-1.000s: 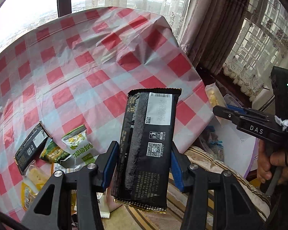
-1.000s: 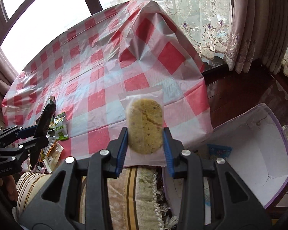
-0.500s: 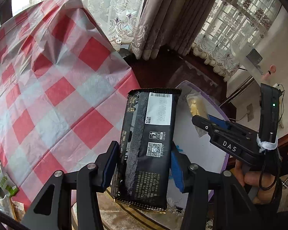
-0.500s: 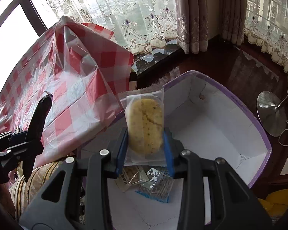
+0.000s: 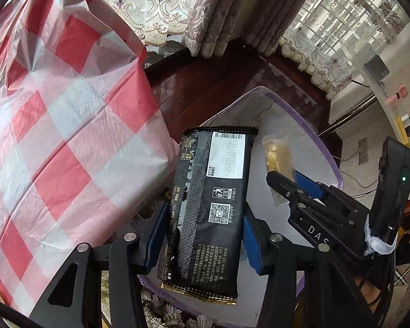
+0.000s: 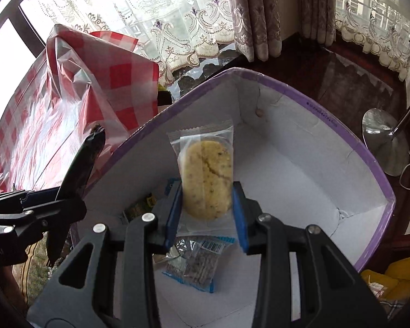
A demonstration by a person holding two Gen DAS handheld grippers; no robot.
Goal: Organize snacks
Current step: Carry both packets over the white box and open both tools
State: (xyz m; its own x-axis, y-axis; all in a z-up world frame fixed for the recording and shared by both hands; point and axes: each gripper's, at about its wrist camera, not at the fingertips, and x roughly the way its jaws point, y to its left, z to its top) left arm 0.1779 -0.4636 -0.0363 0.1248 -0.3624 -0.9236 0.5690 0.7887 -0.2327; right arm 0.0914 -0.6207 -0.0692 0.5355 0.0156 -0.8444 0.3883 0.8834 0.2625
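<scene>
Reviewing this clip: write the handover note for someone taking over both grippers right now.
Left gripper: shut on the black snack bar, held above the purple-rimmed box.
Right gripper: shut on the clear-wrapped cake, also over the box.
Done: a blue-edged packet and at least one other snack already lie in the box.
Left: release both snacks into the box; what is left on the checked tablecloth is mostly out of view.

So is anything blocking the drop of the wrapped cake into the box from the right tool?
Nothing visible does. The right tool holds the wrapped cake above the open white box; a blue-edged packet lies on the floor below, leaving bare space.
</scene>
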